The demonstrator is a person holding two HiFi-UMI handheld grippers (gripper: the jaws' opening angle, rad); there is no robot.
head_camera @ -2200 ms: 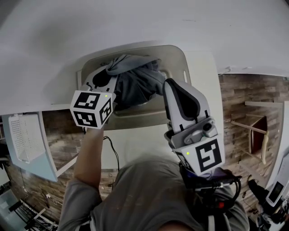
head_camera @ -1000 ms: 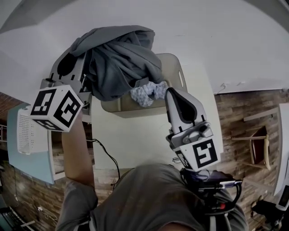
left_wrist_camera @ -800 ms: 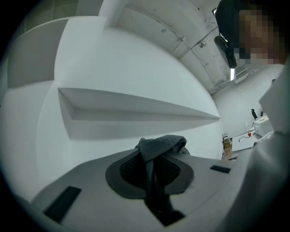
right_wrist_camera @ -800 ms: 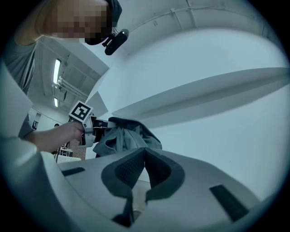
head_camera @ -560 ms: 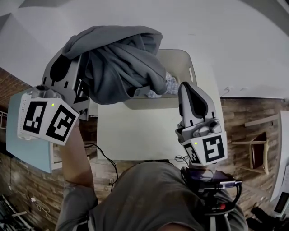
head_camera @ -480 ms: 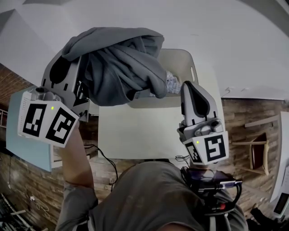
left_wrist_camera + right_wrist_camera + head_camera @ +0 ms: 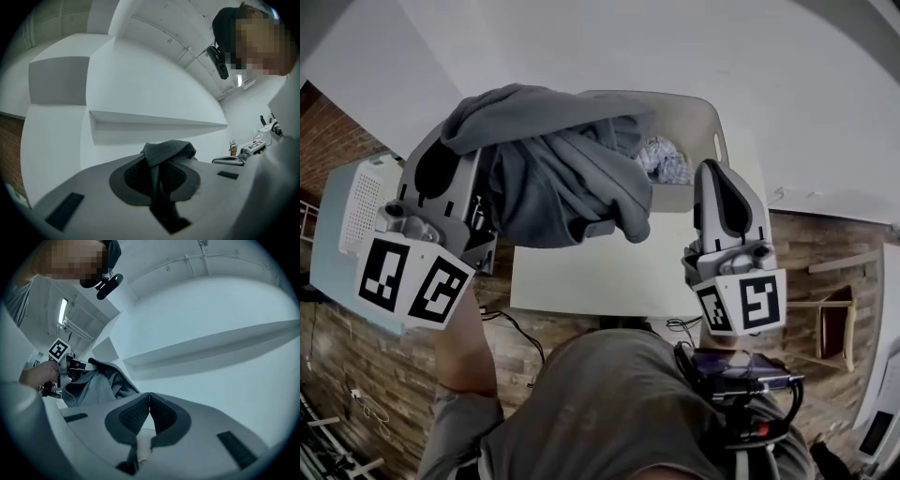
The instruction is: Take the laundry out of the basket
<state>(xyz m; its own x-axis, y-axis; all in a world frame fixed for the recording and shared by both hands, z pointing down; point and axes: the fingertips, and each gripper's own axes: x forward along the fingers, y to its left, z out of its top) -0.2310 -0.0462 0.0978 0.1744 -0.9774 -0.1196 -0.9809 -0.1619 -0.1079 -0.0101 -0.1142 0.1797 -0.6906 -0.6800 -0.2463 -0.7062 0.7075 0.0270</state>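
Observation:
My left gripper (image 7: 480,141) is shut on a large grey garment (image 7: 558,164) and holds it up in the air, left of the beige laundry basket (image 7: 705,127). The cloth drapes down over the table's left part and over the basket's near-left corner. In the left gripper view a fold of the grey garment (image 7: 166,152) is pinched between the pads. A pale patterned cloth (image 7: 664,159) lies inside the basket. My right gripper (image 7: 719,178) stands shut and empty at the basket's near right side; in the right gripper view its pads (image 7: 140,416) meet with nothing between them.
The basket stands on a white table (image 7: 600,272) against a white wall (image 7: 609,47). A white perforated panel (image 7: 361,202) on a pale blue surface is at the left. Brick-patterned floor shows around the table, and a wooden frame (image 7: 834,314) at the right.
My left gripper has carried the grey garment further left and toward me, away from the basket. The patterned cloth in the basket now shows more. The right gripper shifted slightly right.

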